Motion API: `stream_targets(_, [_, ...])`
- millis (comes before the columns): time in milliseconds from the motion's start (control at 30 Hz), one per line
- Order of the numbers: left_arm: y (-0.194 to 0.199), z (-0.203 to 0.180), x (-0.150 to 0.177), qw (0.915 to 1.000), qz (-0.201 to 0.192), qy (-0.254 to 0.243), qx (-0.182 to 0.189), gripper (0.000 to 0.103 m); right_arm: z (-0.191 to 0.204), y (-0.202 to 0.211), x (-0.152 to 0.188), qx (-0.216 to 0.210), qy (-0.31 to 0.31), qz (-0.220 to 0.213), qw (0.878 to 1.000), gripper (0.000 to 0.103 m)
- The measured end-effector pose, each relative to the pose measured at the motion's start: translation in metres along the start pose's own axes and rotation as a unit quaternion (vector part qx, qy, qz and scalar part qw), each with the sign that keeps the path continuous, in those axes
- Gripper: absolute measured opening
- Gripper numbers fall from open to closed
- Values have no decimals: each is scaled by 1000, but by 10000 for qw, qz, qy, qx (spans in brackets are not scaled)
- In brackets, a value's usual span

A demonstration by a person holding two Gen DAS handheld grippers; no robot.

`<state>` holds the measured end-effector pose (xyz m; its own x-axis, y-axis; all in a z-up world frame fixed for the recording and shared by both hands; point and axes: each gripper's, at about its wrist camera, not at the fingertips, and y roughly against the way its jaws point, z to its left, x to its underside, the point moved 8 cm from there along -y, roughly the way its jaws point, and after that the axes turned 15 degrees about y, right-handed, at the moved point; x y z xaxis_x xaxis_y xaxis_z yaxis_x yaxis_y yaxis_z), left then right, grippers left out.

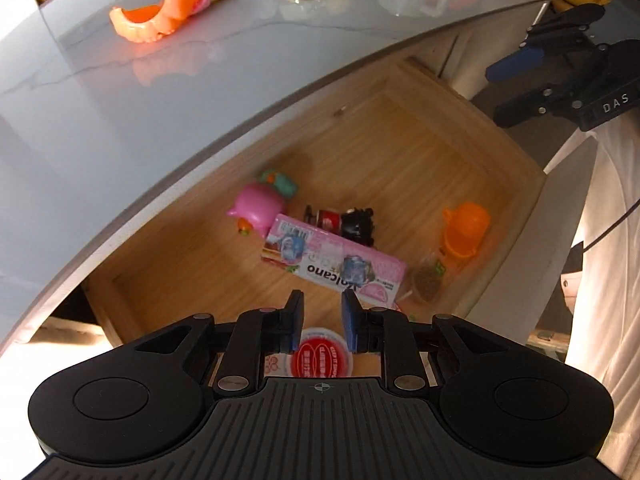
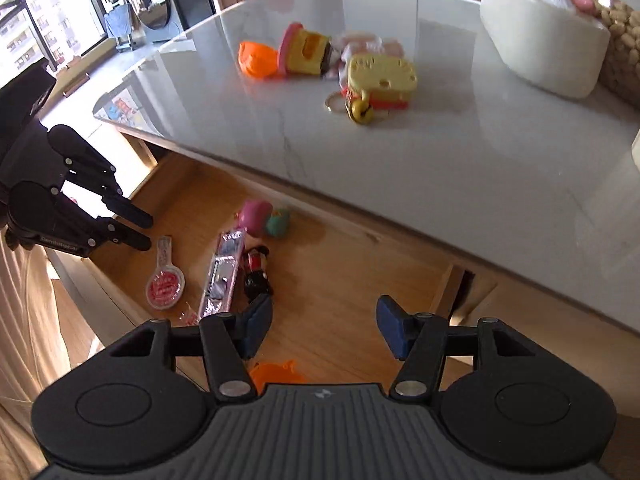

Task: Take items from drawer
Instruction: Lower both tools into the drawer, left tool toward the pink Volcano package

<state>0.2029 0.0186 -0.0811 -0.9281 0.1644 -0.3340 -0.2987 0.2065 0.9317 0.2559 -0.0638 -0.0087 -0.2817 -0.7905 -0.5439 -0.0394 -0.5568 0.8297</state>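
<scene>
Drawer (image 1: pixel 400 140) is open under the surface (image 1: pixel 120 100), with some toys already up top, so I'm mid-task, between picks. My left gripper (image 1: pixel 322 312) hangs over the drawer's near edge, jaws parted with a narrow gap and nothing between them. Right under it is the red-lidded cup (image 1: pixel 322 354), partly hidden by the fingers. I can't tell if the pads touch it. My right gripper (image 2: pixel 324 326) is wide open and empty, over bare drawer floor at the right end, with the orange toy (image 2: pixel 276 374) just below its left finger.

Still in the drawer:
- pink box (image 1: pixel 334 266), lying flat in the middle
- pink pig (image 1: pixel 258 210) and teal toy (image 1: pixel 280 182) at the far side, touching each other
- small black figure (image 1: pixel 358 226) and red can (image 1: pixel 326 218), just beyond the box
- brown packet (image 1: pixel 426 280), near the orange toy

Likely step: left gripper lining up on the cup. For the next move I'd drop straight down, straddle the lid rim, close, then lift clear of the drawer front before swinging to the surface. The gap looks narrower than the lid, so I'd open wider first. The box sits close by, so watch for a nudge.
</scene>
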Motion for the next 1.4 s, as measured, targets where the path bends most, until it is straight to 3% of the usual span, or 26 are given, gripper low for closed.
stream_targets(133, [-7,-32,-6,9971,-357,-661,116,23,-3,-22,19,43,-362,200,9991,58])
stream_targets(233, [-21,-52,-12,9924,-419,-1145,146,25,-7,-27,22,293,-285,311,9987,58])
stream_targets(433, [-60,-64,-23,9766,-492,-2031,-517,24,-11,-25,28,240,-485,299,9981,58])
stream_targets(600, [-77,-53,-16,9777,-1,-1973,-719,25,-16,-26,34,275,-560,409,9972,58])
stream_targets(767, [-85,-52,-10,9800,234,-1874,-622,24,-19,-27,35,186,-715,394,9965,58])
stream_targets(1067, [-85,-53,-17,9869,198,-1567,-338,24,-22,-30,34,190,-858,417,9953,58])
stream_targets(1167, [-79,-49,-21,9903,8,-1375,-218,24,-24,-28,35,202,-911,410,9948,58])
stream_targets(1400, [-74,-38,-25,9904,32,-1266,-552,24,-26,-26,39,322,-934,403,9943,58])
